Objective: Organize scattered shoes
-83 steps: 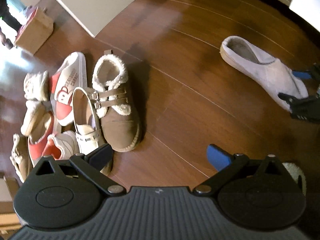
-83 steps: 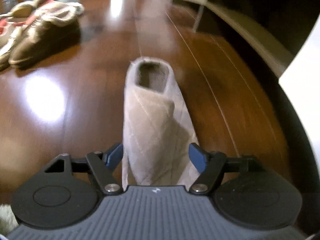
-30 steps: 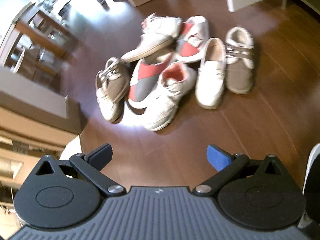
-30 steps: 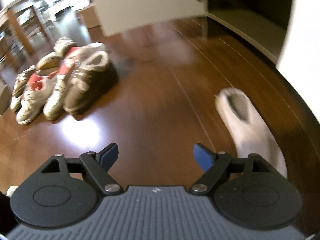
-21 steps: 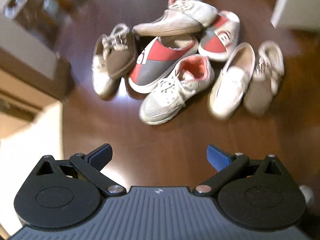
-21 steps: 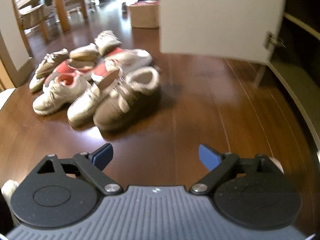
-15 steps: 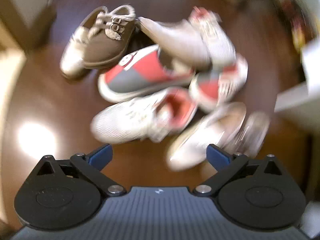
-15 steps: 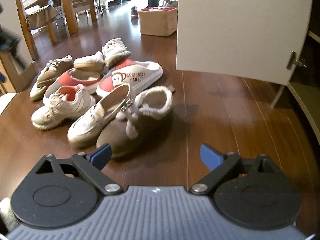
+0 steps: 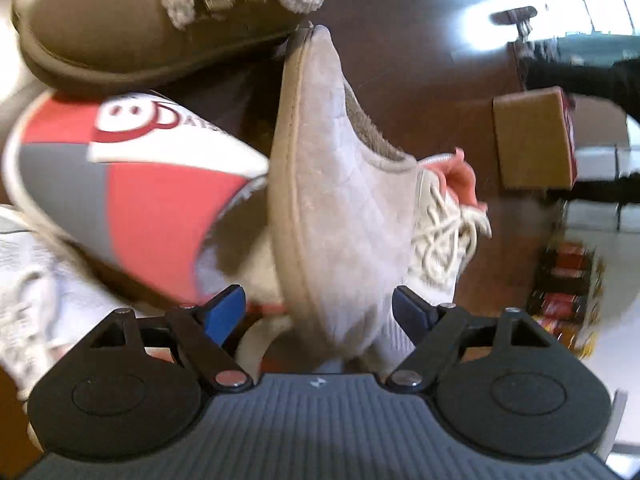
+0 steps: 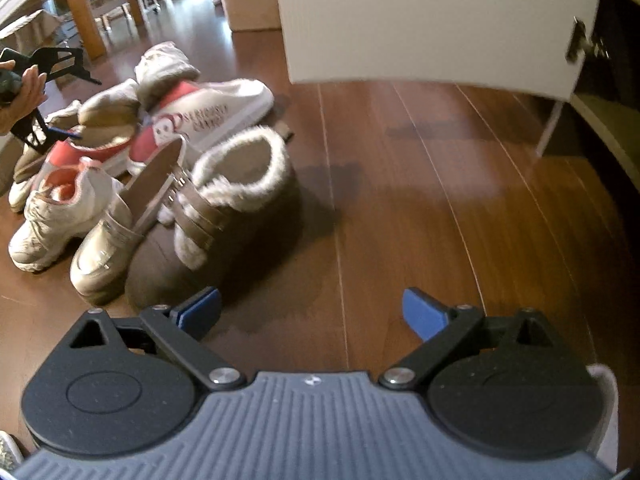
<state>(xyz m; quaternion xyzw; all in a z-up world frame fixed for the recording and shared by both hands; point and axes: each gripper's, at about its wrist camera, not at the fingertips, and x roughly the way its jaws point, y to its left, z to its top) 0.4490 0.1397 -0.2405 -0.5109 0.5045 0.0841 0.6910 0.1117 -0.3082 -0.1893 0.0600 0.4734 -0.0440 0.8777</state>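
Observation:
A pile of shoes lies on the dark wood floor. In the left wrist view, a beige quilted slipper (image 9: 344,208) lies on its side on top of the pile. Its toe sits between the fingers of my left gripper (image 9: 318,312), which is open with gaps on both sides. Around it are a brown fleece-lined boot (image 9: 132,32), a red, grey and white slipper (image 9: 132,184) and a white laced sneaker (image 9: 444,224). My right gripper (image 10: 312,312) is open and holds nothing. It is low over the floor, just right of another brown fleece boot (image 10: 228,220).
In the right wrist view, a cream loafer (image 10: 108,248), a white sneaker (image 10: 52,216) and a monkey-print slipper (image 10: 212,116) lie left of the boot. A hand (image 10: 20,92) holds the left gripper there. A white cabinet door (image 10: 432,20) hangs behind, with bare floor (image 10: 440,208) below it. A cardboard box (image 10: 248,4) stands further back.
My left gripper swung round and dropped onto the pile, so the beige slipper's toe now sits between its fingers. My right gripper left the other beige slipper and turned toward the pile.

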